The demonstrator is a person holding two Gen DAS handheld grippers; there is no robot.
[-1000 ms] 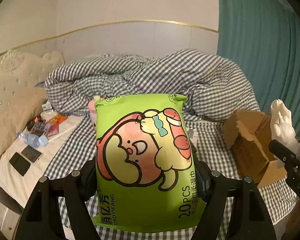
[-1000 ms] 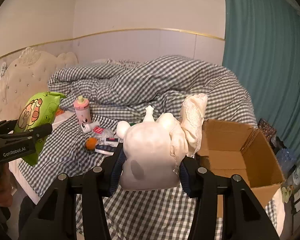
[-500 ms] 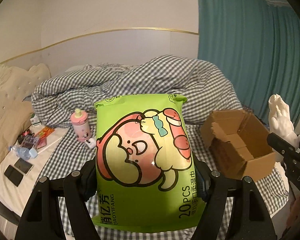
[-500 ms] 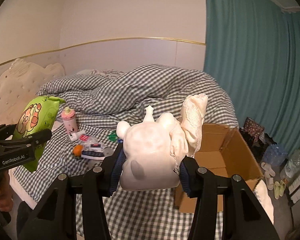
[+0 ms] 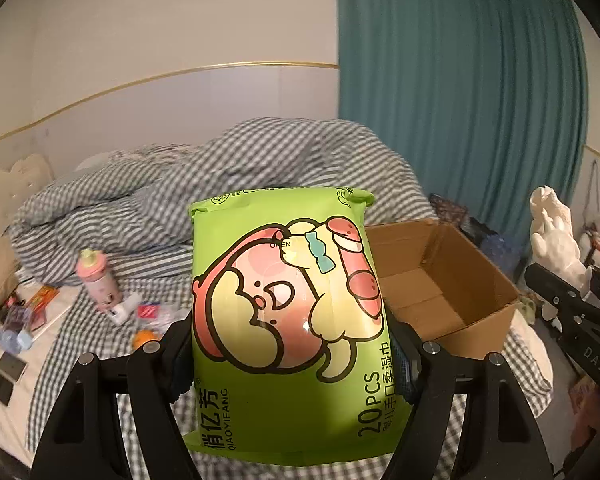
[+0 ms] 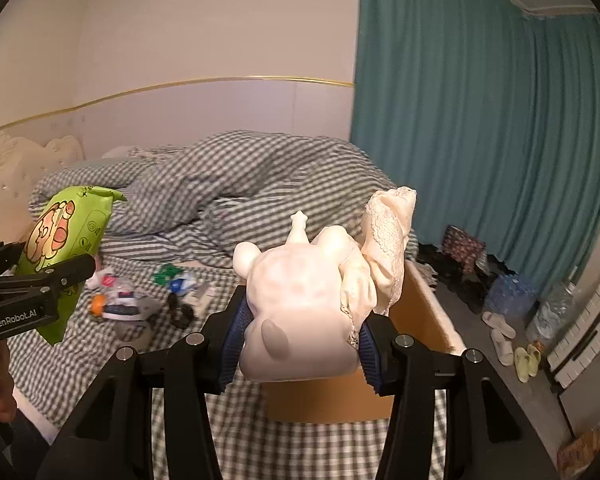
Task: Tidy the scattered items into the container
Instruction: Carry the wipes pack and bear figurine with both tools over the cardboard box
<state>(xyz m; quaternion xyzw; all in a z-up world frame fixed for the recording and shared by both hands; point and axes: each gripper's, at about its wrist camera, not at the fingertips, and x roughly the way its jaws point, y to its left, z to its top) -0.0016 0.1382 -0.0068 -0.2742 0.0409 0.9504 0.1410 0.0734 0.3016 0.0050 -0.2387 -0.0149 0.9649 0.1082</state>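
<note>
Cardboard box: lay open on checked bed. Wipes pack: clamped in left gripper, beside box. White plush toy: pinched by right gripper before box; trailing lace risked snagging the rim.

Dim room: pale wall with gold trim, teal curtain right, bed under rumpled gingham duvet.
</note>
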